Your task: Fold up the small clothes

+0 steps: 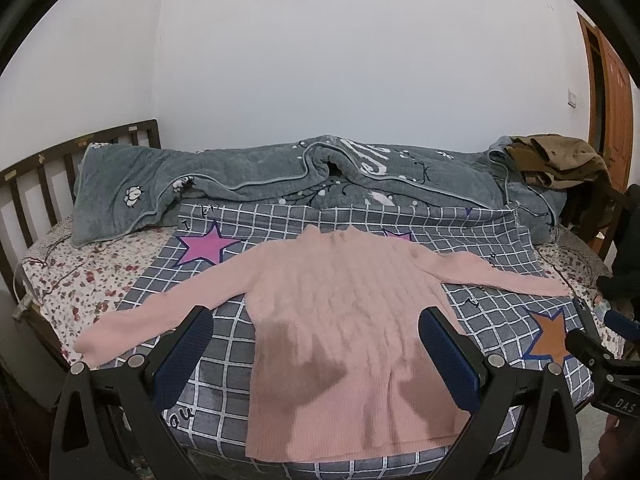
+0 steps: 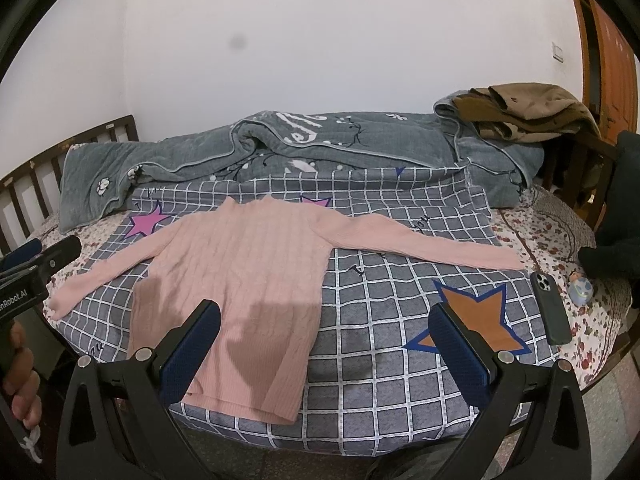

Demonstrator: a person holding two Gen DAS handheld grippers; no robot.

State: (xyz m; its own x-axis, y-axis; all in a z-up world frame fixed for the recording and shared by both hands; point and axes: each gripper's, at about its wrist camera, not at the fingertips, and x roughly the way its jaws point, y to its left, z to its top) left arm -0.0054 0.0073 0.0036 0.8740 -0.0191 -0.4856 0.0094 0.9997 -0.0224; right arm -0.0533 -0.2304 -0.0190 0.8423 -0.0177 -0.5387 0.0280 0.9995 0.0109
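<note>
Pink sweater (image 1: 344,316) spread flat, both claws gaping, empty, phone (image 2: 550,308) plain only in right view

A pink cable-knit sweater (image 1: 340,316) lies flat and unfolded, sleeves spread wide, hem nearest; ahead of the left tool, ahead-left of the right.

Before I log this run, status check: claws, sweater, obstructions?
Left claw open, right claw open, both empty. Sweater flat, unfolded, sleeves spread. Phone beyond right sleeve tip, apart.
</note>
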